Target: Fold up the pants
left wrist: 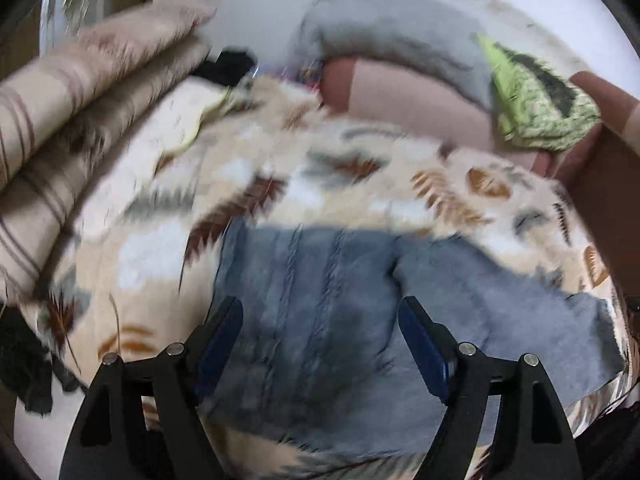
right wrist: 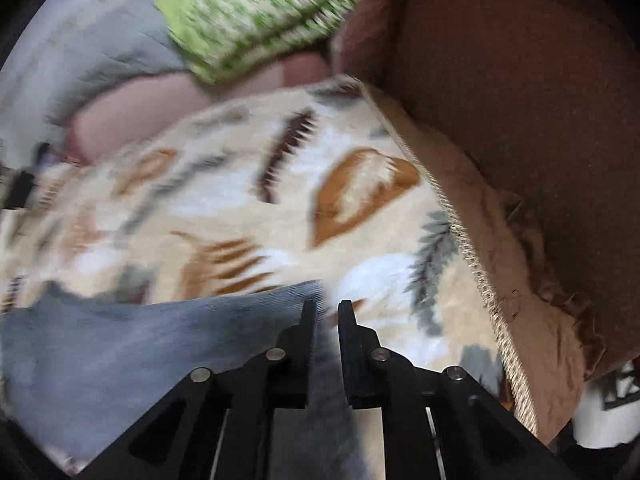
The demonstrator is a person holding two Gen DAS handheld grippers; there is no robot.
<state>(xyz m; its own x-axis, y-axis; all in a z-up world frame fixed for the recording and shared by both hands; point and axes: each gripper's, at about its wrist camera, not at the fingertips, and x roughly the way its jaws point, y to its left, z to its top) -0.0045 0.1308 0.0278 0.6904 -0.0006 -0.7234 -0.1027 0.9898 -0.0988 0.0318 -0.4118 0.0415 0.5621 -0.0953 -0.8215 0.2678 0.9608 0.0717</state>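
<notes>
Left wrist view: rumpled grey-blue pants under wide-spread left gripper; right gripper pinching their edge.

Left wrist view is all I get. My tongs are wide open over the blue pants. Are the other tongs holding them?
Observer: Yes. The right tongs are pinched on an edge of the pants.
Operator: What's beside them?
Observer: A brown padded wall rises along the right edge of the leaf-print blanket.
Operator: Anything green?
Observer: A green knitted cloth lies at the far end.
</notes>
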